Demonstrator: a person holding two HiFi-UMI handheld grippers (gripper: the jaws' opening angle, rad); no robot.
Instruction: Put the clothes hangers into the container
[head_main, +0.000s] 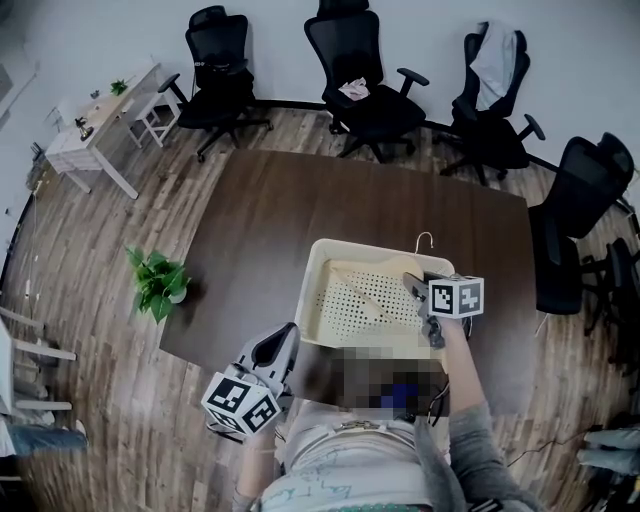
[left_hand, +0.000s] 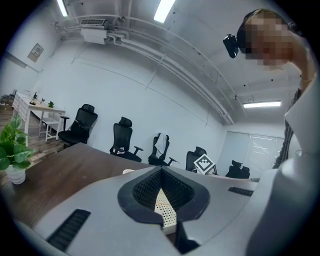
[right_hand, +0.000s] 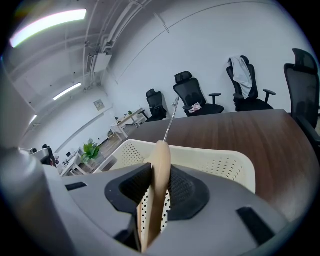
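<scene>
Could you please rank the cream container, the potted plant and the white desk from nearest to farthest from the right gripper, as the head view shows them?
1. The cream container, right beneath the right gripper, at the table's near edge.
2. The potted plant, at the table's left edge.
3. The white desk, in the room's far left corner.
</scene>
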